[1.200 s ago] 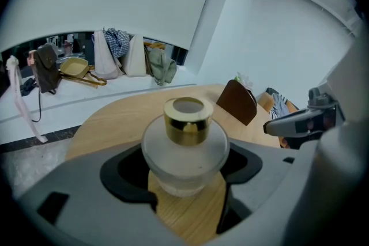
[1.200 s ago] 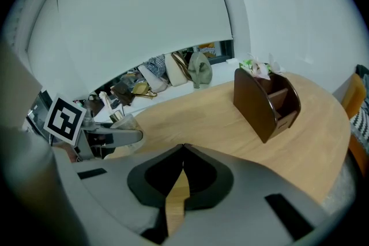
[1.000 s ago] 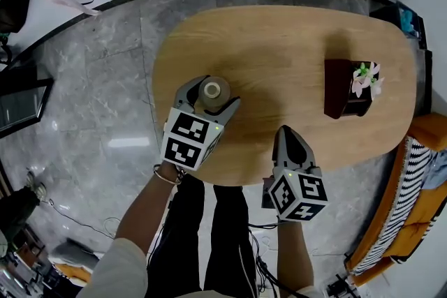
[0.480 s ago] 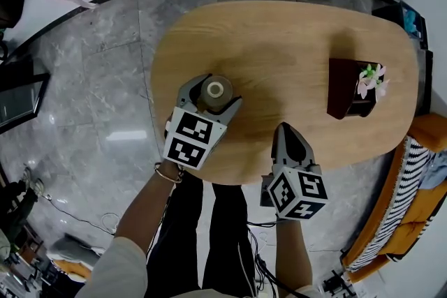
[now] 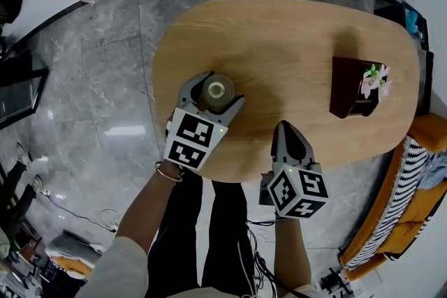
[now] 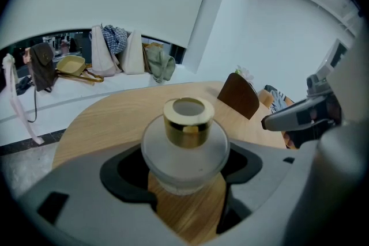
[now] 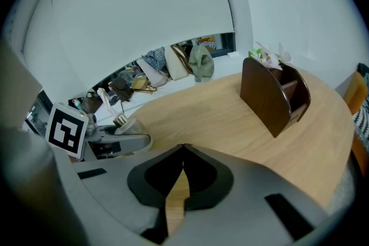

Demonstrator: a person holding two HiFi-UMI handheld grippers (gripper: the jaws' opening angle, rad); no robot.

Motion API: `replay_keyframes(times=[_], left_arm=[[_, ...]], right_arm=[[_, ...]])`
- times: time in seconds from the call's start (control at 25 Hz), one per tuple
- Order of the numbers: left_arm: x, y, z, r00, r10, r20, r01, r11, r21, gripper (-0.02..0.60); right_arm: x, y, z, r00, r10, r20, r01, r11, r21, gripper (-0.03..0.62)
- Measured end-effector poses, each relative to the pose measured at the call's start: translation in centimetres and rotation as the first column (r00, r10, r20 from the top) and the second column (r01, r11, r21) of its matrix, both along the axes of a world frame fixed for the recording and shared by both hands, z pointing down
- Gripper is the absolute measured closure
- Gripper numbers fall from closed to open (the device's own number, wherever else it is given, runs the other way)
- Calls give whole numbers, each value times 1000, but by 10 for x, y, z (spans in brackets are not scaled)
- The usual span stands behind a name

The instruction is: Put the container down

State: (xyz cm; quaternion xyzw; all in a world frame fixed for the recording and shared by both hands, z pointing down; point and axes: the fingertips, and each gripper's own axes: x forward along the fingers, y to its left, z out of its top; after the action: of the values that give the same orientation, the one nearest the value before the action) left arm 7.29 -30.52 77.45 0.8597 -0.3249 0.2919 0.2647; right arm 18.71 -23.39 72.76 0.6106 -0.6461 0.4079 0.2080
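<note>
While the left tongs point(image 5: 222, 90) were clamped on the container point(image 6: 185, 147), the jaws sat either side of its frosted round body, below the gold collar point(image 6: 188, 121). The container stood upright, over the surface point(image 5: 279, 38), well apart from the wooden holder point(image 5: 347, 87) and off to that holder's left as the head view showed it. Bare wood showed beneath the jar in the left gripper view. Whether the base was touching the surface I could not tell.

The right tongs point(image 7: 183, 152) were pinched together on nothing, nearer the holder than the container, but clear of both. The holder carried flowers point(image 5: 375, 79).

Judgement on the step: setting down.
- Lower straight, keeping the jar level so the whole base meets the wood at once.
- Release only once the base is felt seated, and part the jaws evenly so neither side drags the round body sideways.
- The jar looked smooth and probably glass, so a tilted or early release risks a tip or a roll toward the edge away from the holder.
- Draw the tongs back along their own line, not upward past the collar.
- Right tongs are best left idle where they hang.
</note>
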Motion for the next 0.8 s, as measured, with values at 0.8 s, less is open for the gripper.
replay_keyframes(times=[0.8], left_arm=[[4,8,4,993,54,104,-68,988,136,244]], right_arm=[[4,7,5,1000,11,5,-11,1000,-9,571]])
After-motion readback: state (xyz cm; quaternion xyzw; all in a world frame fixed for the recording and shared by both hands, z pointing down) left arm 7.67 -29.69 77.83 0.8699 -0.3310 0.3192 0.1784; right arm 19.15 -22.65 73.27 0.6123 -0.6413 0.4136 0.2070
